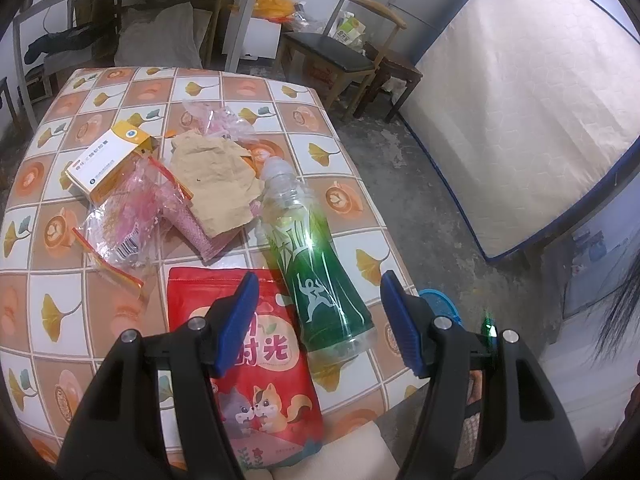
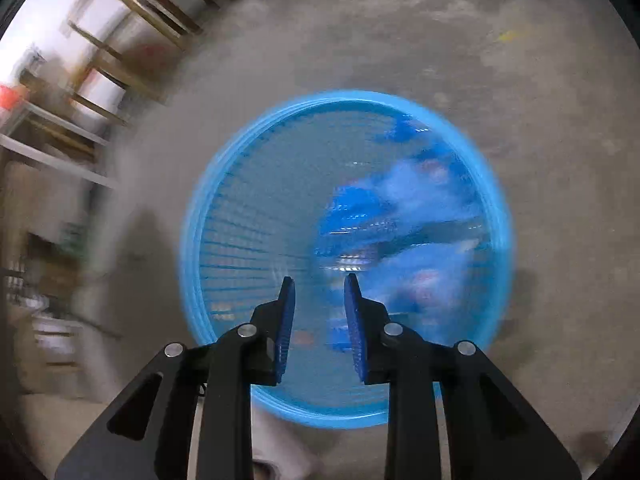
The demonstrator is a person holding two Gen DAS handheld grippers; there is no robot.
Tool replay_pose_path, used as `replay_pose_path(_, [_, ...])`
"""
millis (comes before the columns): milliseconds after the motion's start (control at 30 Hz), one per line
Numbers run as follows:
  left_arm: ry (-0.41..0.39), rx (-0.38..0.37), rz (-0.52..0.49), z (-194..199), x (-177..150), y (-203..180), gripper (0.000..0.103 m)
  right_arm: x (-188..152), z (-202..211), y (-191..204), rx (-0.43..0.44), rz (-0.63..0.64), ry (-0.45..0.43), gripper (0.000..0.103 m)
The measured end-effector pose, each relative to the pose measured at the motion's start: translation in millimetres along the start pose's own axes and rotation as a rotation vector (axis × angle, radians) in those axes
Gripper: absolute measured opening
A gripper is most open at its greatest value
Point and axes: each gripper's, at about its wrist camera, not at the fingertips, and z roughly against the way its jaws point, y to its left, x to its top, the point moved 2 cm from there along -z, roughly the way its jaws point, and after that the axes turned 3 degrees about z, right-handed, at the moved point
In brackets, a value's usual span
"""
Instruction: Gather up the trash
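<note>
In the left wrist view, trash lies on a table with a patterned cloth: a green plastic bottle on its side, a red snack pouch, crumpled brown paper, pink plastic wrappers and a white and yellow box. My left gripper is open, its jaws on either side of the bottle's base, above the table. My right gripper is open and empty above a blue mesh trash basket on the floor. Blurred blue wrappers lie inside it.
The basket's rim shows just past the table's right edge. A wooden chair and a leaning mattress stand beyond the table. A grey concrete floor surrounds the basket. The right wrist view is motion-blurred.
</note>
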Motion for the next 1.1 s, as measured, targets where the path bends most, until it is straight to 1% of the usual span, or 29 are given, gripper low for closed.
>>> replay_pose_path(33, [0.001,-0.001,0.0,-0.3,-0.5,-0.3,0.06,3.1,-7.6,2.8,-0.053,0.024,0.021,0.018])
replay_pose_path(67, [0.002,-0.001,0.001,-0.4,-0.9,-0.5,0.06,7.6,-21.8,9.1,-0.122,0.072,0.063,0.016])
replay_pose_path(133, [0.002,-0.003,0.003,0.1,-1.8,-0.1,0.06,13.3,-49.3,17.8,-0.277,0.169,0.133,0.012])
replay_pose_path(167, [0.001,-0.004,0.004,0.5,-2.1,-0.3,0.06,13.3,-60.7,13.5,-0.319,0.202,0.16,0.009])
replay_pose_path(200, [0.0,-0.002,0.004,0.3,-2.1,0.7,0.06,16.2,-81.4,15.9,-0.39,0.241,0.208,0.008])
replay_pose_path(267, [-0.006,0.003,0.006,1.2,-2.3,1.0,0.06,19.4,-103.4,12.9,-0.48,0.29,0.248,0.008])
replay_pose_path(333, [-0.013,0.013,0.016,3.1,-2.8,4.9,0.06,21.3,-117.9,10.6,-0.521,0.314,0.291,0.008])
replay_pose_path(400, [-0.022,0.02,0.03,7.2,-3.1,10.1,0.06,20.6,-119.6,7.8,-0.522,0.302,0.317,0.008])
replay_pose_path(433, [-0.027,0.023,0.035,9.3,-2.5,13.4,0.06,20.2,-113.5,7.1,-0.513,0.288,0.31,0.008])
replay_pose_path(500, [-0.04,0.029,0.046,14.0,-2.1,19.0,0.06,17.5,-91.1,3.1,-0.486,0.264,0.283,0.016])
replay_pose_path(567, [-0.057,0.03,0.055,20.0,-2.7,24.7,0.061,12.6,-61.5,3.0,-0.439,0.246,0.253,0.045])
replay_pose_path(600, [-0.069,0.032,0.058,23.7,-3.3,27.7,0.062,8.1,-48.2,2.9,-0.422,0.245,0.236,0.048])
replay_pose_path(667, [-0.091,0.039,0.06,32.1,-5.2,34.0,0.063,3.1,-10.5,3.5,-0.35,0.241,0.176,0.053])
replay_pose_path(700, [-0.103,0.042,0.058,36.6,-7.3,37.3,0.064,-0.4,5.1,0.8,-0.317,0.235,0.154,0.055])
replay_pose_path(767, [-0.12,0.05,0.055,44.7,-12.6,43.1,0.066,-5.0,50.7,7.1,-0.229,0.209,0.082,0.056])
replay_pose_path(867, [-0.129,0.069,0.038,52.5,-26.3,53.4,0.074,-10.4,110.9,27.2,-0.102,0.196,-0.027,0.058])
replay_pose_path(933, [-0.11,0.08,0.026,52.1,-38.3,60.6,0.077,-18.5,163.3,52.6,0.004,0.216,-0.124,0.059])
replay_pose_path(1000, [-0.09,0.088,0.019,49.0,-50.9,67.7,0.078,-31.5,203.2,81.5,0.103,0.25,-0.196,0.059])
replay_pose_path(1067, [-0.058,0.097,0.015,41.8,-67.1,75.6,0.079,-46.1,239.4,113.5,0.236,0.296,-0.252,0.059])
replay_pose_path(1100, [-0.047,0.099,0.015,38.6,-72.2,78.9,0.079,-57.9,256.0,135.1,0.335,0.331,-0.265,0.059])
